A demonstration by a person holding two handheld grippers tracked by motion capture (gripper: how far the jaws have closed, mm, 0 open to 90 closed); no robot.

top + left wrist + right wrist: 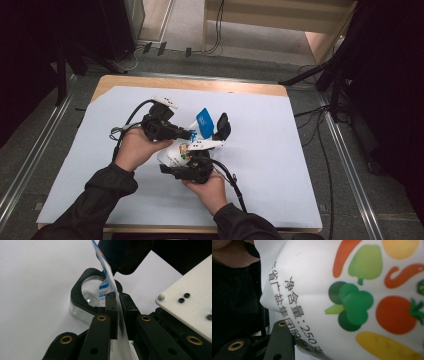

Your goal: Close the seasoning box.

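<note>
One pouch (186,145), two grippers above white mat (280,165). Left gripper (190,134) clamped tight on pouch's blue top edge; right gripper (187,159) half-closed around printed body. Pouch slants, blue end toward table's far side. One glass jar (87,293) beneath.

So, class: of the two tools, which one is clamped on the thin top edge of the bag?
The left tool: its jaws pinch the bag's flat blue-printed edge, while the right tool grips the full body printed with vegetables.

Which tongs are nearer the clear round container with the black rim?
Left. The left tongs, pinching the white printed bag, sit just short of the container; the right tongs sit farther back.
</note>
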